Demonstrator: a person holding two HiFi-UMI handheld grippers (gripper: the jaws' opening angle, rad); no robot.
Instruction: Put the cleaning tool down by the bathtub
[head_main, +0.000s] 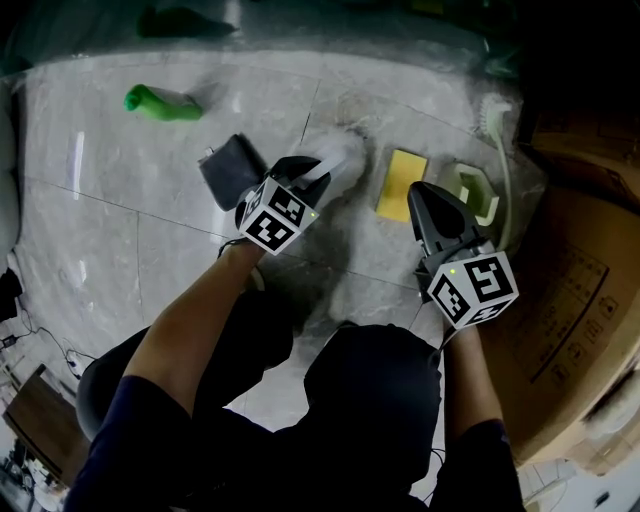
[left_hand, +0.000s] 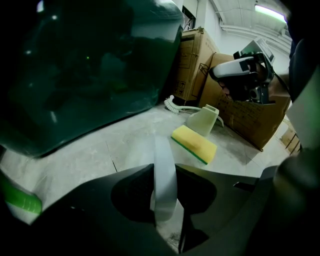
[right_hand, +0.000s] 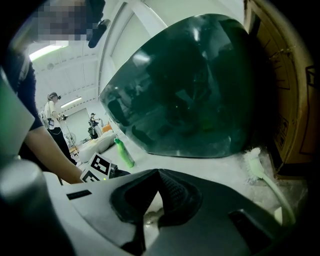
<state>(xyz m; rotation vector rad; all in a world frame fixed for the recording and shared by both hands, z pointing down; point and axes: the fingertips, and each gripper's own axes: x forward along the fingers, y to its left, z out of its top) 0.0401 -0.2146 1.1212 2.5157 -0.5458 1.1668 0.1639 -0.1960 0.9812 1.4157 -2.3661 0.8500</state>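
My left gripper (head_main: 316, 174) is shut on a flat white handle (head_main: 338, 152) of the cleaning tool, held low over the marble floor. In the left gripper view the white handle (left_hand: 164, 172) runs straight up between the jaws (left_hand: 167, 192), and its far end points toward the dark green bathtub (left_hand: 95, 65). The rest of the tool is hidden. My right gripper (head_main: 425, 197) hovers to the right, shut with nothing in it, its tip beside a yellow sponge (head_main: 401, 184). The right gripper view faces the bathtub (right_hand: 185, 85) over the closed jaws (right_hand: 157, 175).
A green bottle (head_main: 160, 102) lies on the floor near the tub. A dark flat object (head_main: 231, 170) sits just left of my left gripper. A pale-green holder (head_main: 476, 190) and a long-handled brush (head_main: 498, 125) lie by cardboard boxes (head_main: 575, 270) on the right.
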